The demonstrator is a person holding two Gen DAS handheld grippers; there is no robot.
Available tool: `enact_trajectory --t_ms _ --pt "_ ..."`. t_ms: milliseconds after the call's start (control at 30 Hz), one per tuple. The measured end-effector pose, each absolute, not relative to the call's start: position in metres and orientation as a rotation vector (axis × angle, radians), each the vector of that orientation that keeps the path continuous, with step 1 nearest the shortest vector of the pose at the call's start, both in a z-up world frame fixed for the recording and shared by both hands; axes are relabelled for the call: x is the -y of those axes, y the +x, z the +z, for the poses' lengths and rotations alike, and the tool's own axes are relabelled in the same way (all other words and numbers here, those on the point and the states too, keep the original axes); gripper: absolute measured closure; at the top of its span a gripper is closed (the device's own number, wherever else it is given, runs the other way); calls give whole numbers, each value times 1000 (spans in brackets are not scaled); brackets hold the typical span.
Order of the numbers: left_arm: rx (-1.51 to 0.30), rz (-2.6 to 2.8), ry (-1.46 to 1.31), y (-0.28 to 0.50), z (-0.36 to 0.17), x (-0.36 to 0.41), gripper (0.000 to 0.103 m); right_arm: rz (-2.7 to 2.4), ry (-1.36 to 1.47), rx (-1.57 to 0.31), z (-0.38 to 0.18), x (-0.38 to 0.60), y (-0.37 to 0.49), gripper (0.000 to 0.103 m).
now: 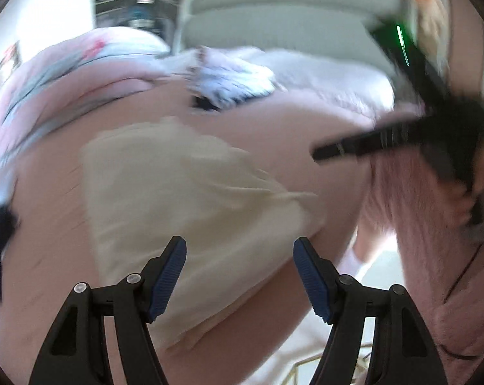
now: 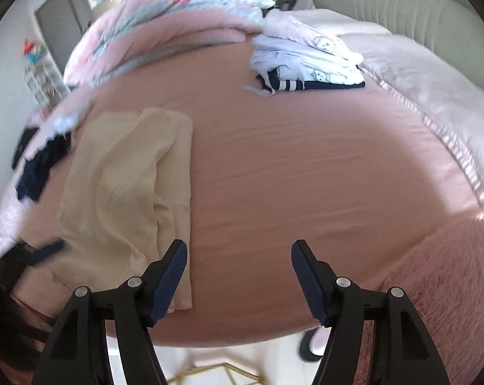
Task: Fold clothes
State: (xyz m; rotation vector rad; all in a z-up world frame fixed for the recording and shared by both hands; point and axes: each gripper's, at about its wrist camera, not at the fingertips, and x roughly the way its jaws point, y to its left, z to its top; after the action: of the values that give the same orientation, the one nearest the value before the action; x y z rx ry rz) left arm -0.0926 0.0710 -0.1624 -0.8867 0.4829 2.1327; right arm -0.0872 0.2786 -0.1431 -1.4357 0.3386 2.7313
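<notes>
The cream garment (image 2: 126,192) lay partly folded on the pink bed (image 2: 290,176). Both the left gripper (image 1: 240,272) and the right gripper (image 2: 238,272) were wide and held nothing. The fold seemed half done; next, an edge must be gripped.

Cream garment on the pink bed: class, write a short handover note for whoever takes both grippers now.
Left gripper: open, empty, above the cream fabric garment.
Right gripper: open, empty, over bare pink bedsheet.
Cream garment: lies partly folded lengthwise near the bed's front edge.
Done: a stack of folded white and navy clothes sits near the grey headboard.
Left: finish folding the cream garment; the dark navy clothes lie crumpled beside it.
</notes>
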Motion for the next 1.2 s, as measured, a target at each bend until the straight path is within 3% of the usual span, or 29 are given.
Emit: enact_trajectory --t_ms 67,100,133,233,433,567,700,767,800,833,900,1000,1100,1167,1200 --pt "-540 2108 -918 -99 -175 -90 35 2735 -1464 -382 -146 -282 -88 35" --pt "-565 2100 -948 -103 -181 -98 40 2737 -1479 -404 -148 -284 -88 35" --pt "-590 2092 -978 -106 -188 -105 82 2732 -1515 -410 -152 -282 -88 35" --pt "-298 2113 -1097 -128 -179 -77 89 2721 -1616 -417 -163 -273 -87 35" --pt "254 2305 -1041 -131 -133 39 95 2824 -1665 -286 -158 -244 -94 35" --pt "698 2496 -1027 -124 -128 143 95 3001 -1653 -1 -144 -197 -97 35" --pt "1070 2583 -1179 -101 -169 223 93 3115 -1629 348 -143 -146 -92 35" --pt "1260 2508 -1262 -92 -191 248 83 3090 -1602 537 -155 -129 -87 35" --pt "1345 2455 -1285 -91 -202 254 67 3071 -1581 628 -161 -122 -84 35" --pt "1383 2432 -1285 -89 -206 256 51 3051 -1556 718 -166 -115 -81 35" --pt "1422 2412 -1269 -84 -210 260 48 3044 -1474 899 -172 -102 -71 35" --pt "1313 2427 -1300 -93 -206 244 46 3048 -1346 1013 -175 -95 -60 35" --pt "1232 2404 -1318 -96 -204 234 43 3009 -1280 968 -183 -102 -79 36" --pt "1206 2401 -1319 -101 -205 225 40 3004 -1355 762 -178 -120 -94 40" --pt "1197 2397 -1320 -103 -205 223 40 2998 -1391 658 -175 -129 -102 48"
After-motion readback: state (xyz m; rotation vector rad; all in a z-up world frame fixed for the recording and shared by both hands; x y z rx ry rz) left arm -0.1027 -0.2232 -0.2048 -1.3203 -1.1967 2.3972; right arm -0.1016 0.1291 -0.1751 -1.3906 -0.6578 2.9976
